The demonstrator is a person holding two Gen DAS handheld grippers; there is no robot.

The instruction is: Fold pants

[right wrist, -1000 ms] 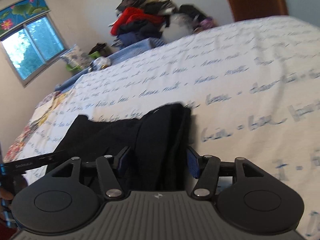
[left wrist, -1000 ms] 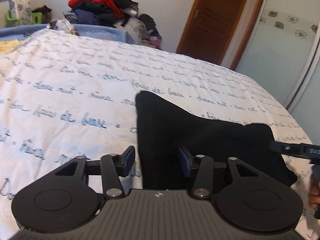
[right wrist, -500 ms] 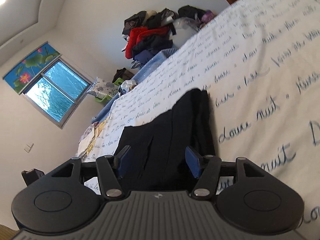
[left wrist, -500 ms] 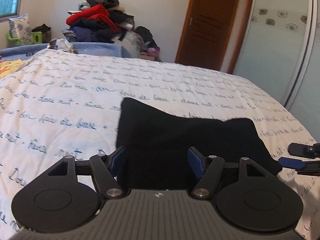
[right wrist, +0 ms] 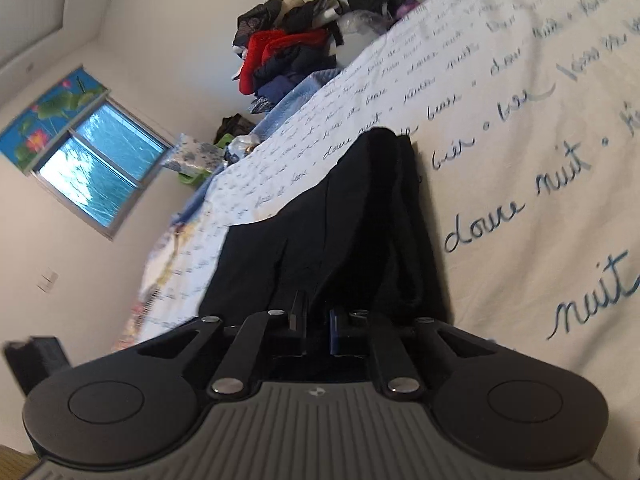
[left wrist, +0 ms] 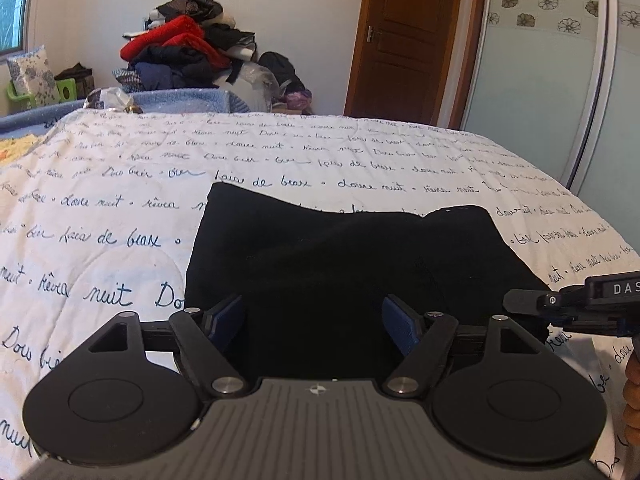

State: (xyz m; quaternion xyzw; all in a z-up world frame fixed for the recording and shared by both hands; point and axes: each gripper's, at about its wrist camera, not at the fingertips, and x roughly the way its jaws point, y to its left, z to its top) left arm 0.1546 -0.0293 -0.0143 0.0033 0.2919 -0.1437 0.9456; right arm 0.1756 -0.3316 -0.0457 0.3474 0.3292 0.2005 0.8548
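Bed [left wrist: 120, 208]: white quilt with script print, carrying the pants near its near edge; a clothes pile [left wrist: 188, 56] stands beyond the far edge.
Pants [left wrist: 340, 264]: black, folded to a broad slab, lying flat on the bed; the right view shows stacked layers at their right edge.
Handling: soft, limp and light, I judge; the layers may slide apart, so pinch all of them at a corner or folded edge.
Left tongs [left wrist: 314, 322]: jaws opening wide, low over the near edge of the pants, pads clear of the cloth, tilted down.
Right tongs [right wrist: 316, 320]: clenched on the pants at their near right edge, rolled well sideways, tilted down.
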